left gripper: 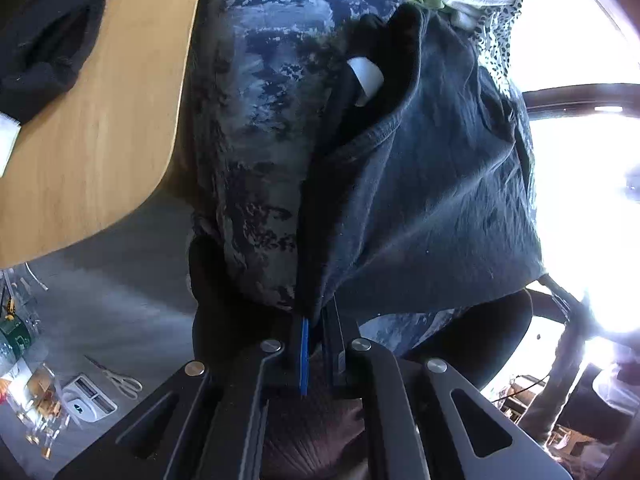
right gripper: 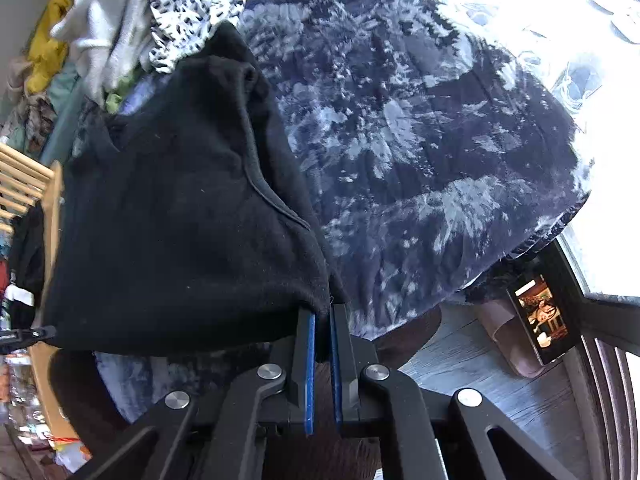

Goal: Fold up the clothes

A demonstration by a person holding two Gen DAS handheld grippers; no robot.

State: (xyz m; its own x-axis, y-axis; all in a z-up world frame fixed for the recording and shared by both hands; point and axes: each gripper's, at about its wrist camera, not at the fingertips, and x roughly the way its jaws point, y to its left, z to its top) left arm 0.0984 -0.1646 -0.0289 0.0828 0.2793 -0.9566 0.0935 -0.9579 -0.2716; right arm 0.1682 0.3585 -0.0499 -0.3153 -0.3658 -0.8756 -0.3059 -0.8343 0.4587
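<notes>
Two grippers each pinch an edge of one black garment [right gripper: 176, 208], which hangs stretched between them above a blue-and-grey mottled blanket [right gripper: 420, 152]. The left gripper [left gripper: 316, 320] is clenched on the cloth's near corner, its blue-lined fingers nearly shut with dark fabric running up out of them; the right gripper [right gripper: 322, 320] grips the hem likewise, though a narrow gap shows between its pads lower down (the cloth sits only at the tips). A white label [left gripper: 366, 80] shows inside the neckline in the left view, so the inner side faces that camera.

Judging from this, the garment is being held up to be spread or laid for a fold; whether it goes onto the blanket or the wooden table [left gripper: 100, 120] at the left, I cannot tell. To do it well, both grips should keep even tension so the held edge stays straight, and the far end, which bunches near the heap of unfolded clothes [right gripper: 132, 24], should be drawn clear of that heap before lowering. The right grip looks shallow and might slip if tugged sharply.
</notes>
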